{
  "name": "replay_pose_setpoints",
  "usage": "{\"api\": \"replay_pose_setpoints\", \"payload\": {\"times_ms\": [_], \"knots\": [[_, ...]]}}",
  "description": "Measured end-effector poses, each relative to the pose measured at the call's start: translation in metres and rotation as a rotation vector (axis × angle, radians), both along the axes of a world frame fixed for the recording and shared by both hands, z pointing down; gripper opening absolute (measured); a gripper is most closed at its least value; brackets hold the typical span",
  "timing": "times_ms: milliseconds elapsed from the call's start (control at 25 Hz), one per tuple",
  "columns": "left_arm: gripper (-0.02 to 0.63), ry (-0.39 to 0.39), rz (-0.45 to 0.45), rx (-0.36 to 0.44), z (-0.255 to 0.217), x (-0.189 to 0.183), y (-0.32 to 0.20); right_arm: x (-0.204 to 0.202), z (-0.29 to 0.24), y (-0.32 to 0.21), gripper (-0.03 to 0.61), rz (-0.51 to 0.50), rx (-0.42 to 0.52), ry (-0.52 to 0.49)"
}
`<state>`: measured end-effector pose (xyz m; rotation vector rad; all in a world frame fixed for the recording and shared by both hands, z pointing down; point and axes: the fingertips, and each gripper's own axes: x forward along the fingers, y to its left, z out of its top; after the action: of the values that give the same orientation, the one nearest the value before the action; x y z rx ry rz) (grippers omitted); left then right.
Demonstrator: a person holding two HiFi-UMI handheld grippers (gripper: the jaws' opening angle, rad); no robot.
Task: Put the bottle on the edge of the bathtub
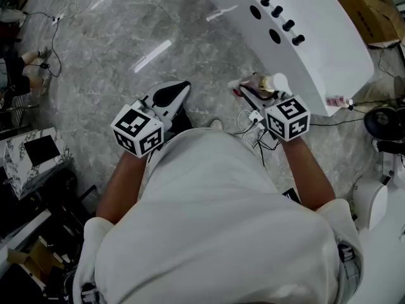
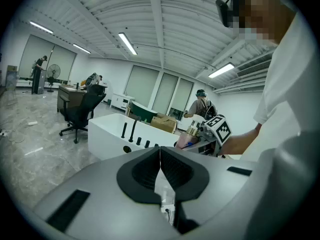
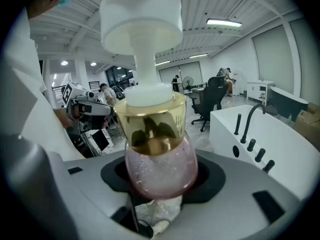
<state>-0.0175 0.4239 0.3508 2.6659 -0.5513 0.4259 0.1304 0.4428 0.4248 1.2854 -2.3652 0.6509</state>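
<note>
Right gripper [image 1: 252, 94] jaws stood partway apart, with their dark pads pressed on either side of the bottle [image 3: 159, 164] at the widest part of its round body. That body was clear pink with fine glitter inside. Above it sat a shiny gold collar [image 3: 154, 126], and a white pump [image 3: 141, 14] rose from the collar, away from the jaws. Nothing else touched the bottle, which hung in the grip clear of every surface.

From the head view, the bottle was over the grey marble floor [image 1: 126, 37], just beside the outer wall of the white bathtub [image 1: 329, 49] and not resting on its edge. On the tub's rim a curved black tap [image 3: 248, 116] stood beside a row of black knobs [image 3: 260, 154], well apart from the bottle.

Left gripper [image 2: 160, 156] jaws were closed together, their ribbed black pads meeting along a thin line with nothing between them. It was held out over the floor on the person's other side, apart from the bottle and the tub. Each gripper carried its marker cube [image 1: 138, 130] near the person's hand.
</note>
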Motion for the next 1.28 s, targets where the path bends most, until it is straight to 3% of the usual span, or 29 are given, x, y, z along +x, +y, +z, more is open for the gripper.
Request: {"api": "replay_pose_setpoints", "payload": {"times_ms": [160, 440, 680, 880, 1280], "knots": [[0.018, 0.032, -0.005, -0.014, 0.003, -0.004, -0.043, -0.001, 0.006, -0.041, 0.232, 0.013, -0.005, 0.016], [0.018, 0.062, 0.082, 0.004, 0.008, -0.002, -0.144, -0.005, 0.017, -0.132, 0.233, 0.09, -0.042, 0.048], [0.018, 0.071, 0.148, 0.023, -0.006, -0.026, -0.234, -0.017, 0.01, -0.227, 0.233, 0.16, -0.059, 0.06], [0.018, 0.063, 0.201, 0.019, 0.001, -0.04, -0.277, -0.019, 0.016, -0.304, 0.233, 0.228, -0.056, 0.047], [0.018, 0.075, 0.115, 0.011, 0.006, -0.066, -0.358, 0.004, 0.011, -0.434, 0.233, 0.266, -0.041, 0.074]]}}
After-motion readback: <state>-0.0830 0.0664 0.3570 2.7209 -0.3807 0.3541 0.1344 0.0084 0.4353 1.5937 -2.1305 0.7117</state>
